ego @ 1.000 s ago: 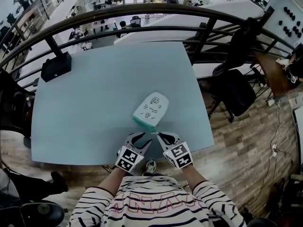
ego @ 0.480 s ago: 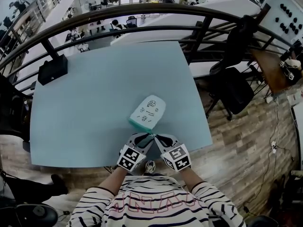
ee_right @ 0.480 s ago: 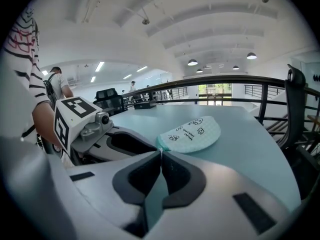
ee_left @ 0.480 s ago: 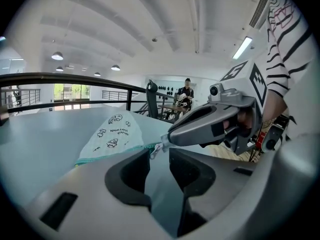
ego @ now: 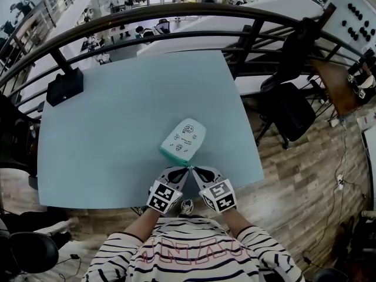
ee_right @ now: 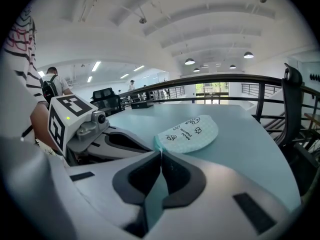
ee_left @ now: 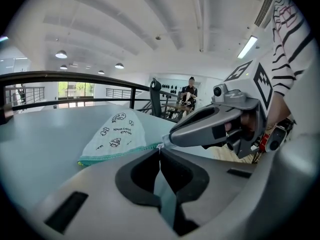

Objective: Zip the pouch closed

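A white pouch (ego: pixel 185 138) with small doodles and a teal zip edge lies flat on the pale blue table (ego: pixel 117 110), near its front edge. Both grippers meet at the pouch's near corner. My left gripper (ego: pixel 184 170) has just been closing, and its jaws now stand together on the end of the teal edge (ee_left: pixel 150 147). My right gripper (ego: pixel 194 169) is shut on a small pale zipper pull (ee_right: pixel 157 145) at that same corner. In the left gripper view the pouch (ee_left: pixel 117 134) lies ahead, and the right gripper's tips (ee_left: pixel 170 140) touch its corner. The pouch (ee_right: pixel 192 131) fills the middle of the right gripper view.
A black box (ego: pixel 64 86) sits at the table's far left corner. A dark curved railing (ego: pixel 176 16) runs behind the table. A black chair (ego: pixel 294 113) stands on the wooden floor to the right. The table's front edge (ego: pixel 147 201) is just below the grippers.
The left gripper's jaws stood apart beside the pouch's corner a second ago and are now together on it. The right gripper has kept its place and its grip.
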